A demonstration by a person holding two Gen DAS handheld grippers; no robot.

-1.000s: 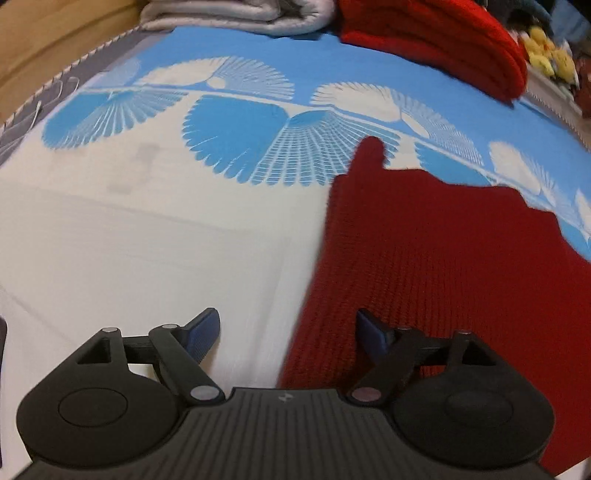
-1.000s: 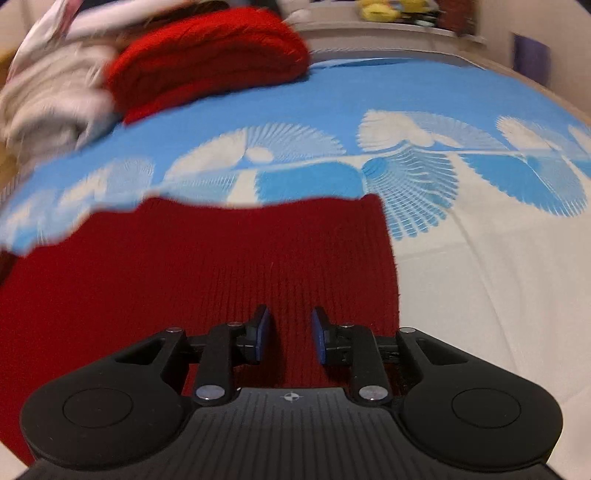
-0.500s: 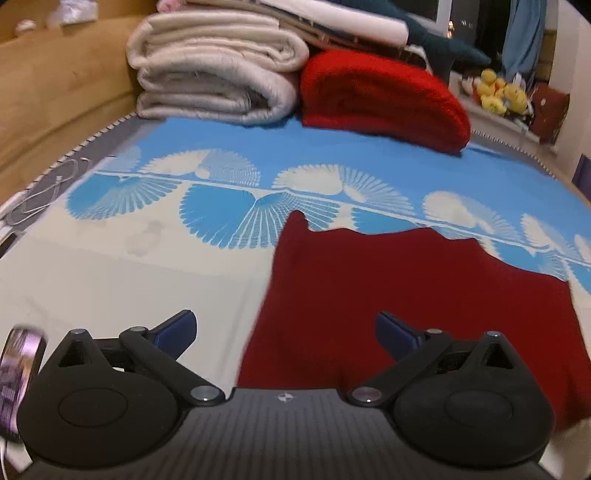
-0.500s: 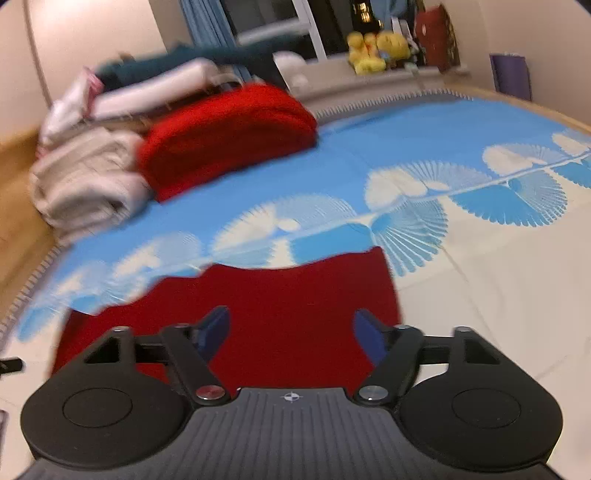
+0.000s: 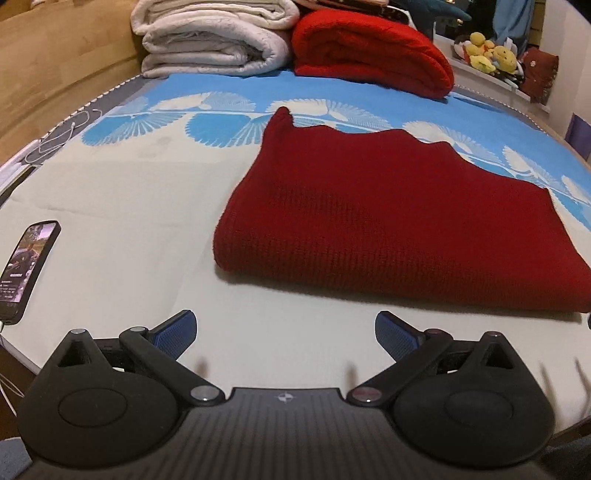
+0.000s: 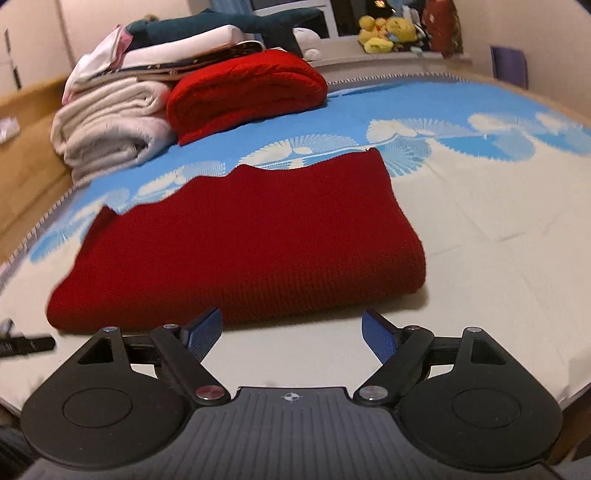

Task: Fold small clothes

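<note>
A dark red knitted garment lies folded flat on the bed's blue and white cover, its folded edge toward me. In the right wrist view the same garment fills the middle. My left gripper hangs over bare cover just short of that edge, open and holding nothing. My right gripper is also just short of the garment's near edge; its jaws are opening, with only cover between them. Neither gripper touches the cloth.
A lit phone lies at the bed's near left edge, with a white cable farther back. Folded pale blankets and a bright red folded blanket are stacked at the far side. Plush toys sit on a ledge behind.
Both grippers have drawn back off the dark red garment toward the bed's near edge. The right jaws went from nearly shut to wide apart; the left jaws widened.
</note>
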